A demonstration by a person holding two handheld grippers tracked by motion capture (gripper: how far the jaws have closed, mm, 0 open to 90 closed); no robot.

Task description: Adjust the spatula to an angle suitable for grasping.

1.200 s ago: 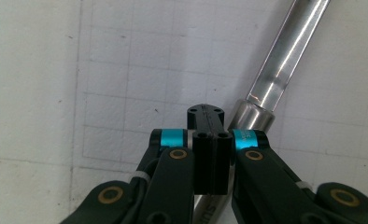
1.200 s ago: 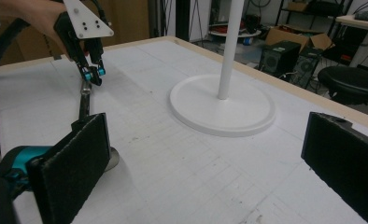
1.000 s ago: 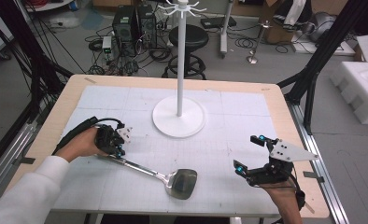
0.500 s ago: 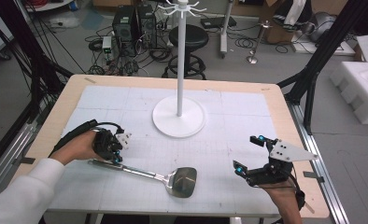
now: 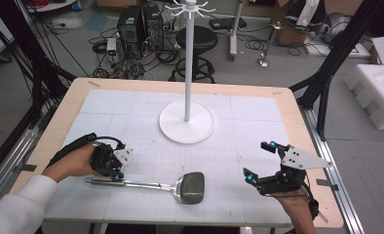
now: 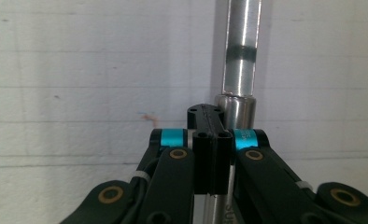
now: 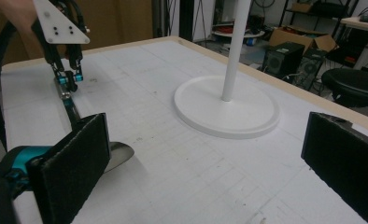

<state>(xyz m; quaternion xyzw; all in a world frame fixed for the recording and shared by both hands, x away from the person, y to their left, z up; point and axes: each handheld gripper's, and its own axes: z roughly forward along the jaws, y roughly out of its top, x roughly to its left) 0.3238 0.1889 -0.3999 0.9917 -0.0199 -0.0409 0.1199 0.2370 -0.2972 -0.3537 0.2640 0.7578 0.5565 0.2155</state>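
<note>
The spatula (image 5: 151, 184) lies flat on the table (image 5: 297, 109) near its front edge, long axis running left to right: handle end toward the left tongs (image 5: 116, 166), blade toward the right. The left tongs are pressed together, pinching the handle end, so the left hand is the one on it. The right tongs (image 5: 258, 161) stand spread and empty, well apart from the blade. Since the earlier frames the left tongs and spatula have slid toward the person; the right has stayed put.
</note>
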